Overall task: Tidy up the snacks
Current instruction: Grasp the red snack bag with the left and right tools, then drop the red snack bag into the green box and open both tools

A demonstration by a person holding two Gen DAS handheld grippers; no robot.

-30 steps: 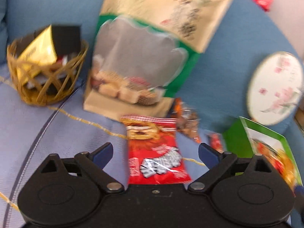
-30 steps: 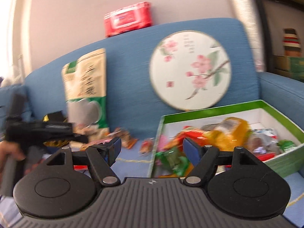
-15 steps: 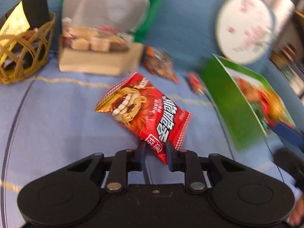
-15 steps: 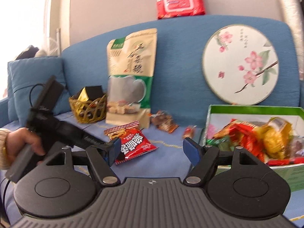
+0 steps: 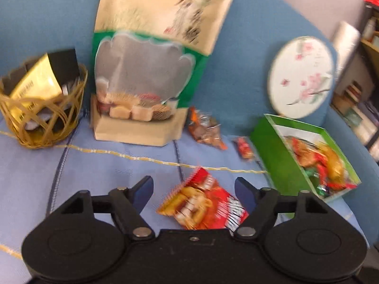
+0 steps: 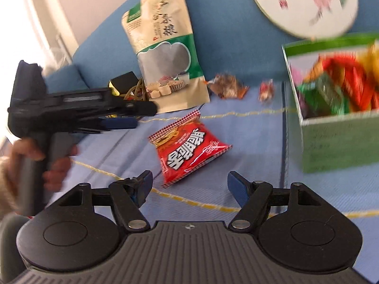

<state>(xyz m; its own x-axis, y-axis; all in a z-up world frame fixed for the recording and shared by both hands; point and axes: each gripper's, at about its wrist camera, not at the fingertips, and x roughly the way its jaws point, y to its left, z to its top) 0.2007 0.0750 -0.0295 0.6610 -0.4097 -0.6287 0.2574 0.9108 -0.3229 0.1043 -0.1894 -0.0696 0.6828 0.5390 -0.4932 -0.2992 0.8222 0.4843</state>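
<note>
Red snack packet (image 6: 189, 145) lies flat on the blue sofa seat (image 6: 248, 165), touching neither tool. Your left gripper (image 5: 193, 190) is opening, jaws spread wide, the packet on the seat below the gap and unpressed. Your right gripper (image 6: 188, 184) stands spread and empty, just short of the packet. Green box (image 6: 336, 139) of snacks sits to the packet's right, apart from it.

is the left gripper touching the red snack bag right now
Apart. The right wrist view shows the left gripper off to the side of the red snack bag, jaws opening, with bare blue cushion between them.
</note>
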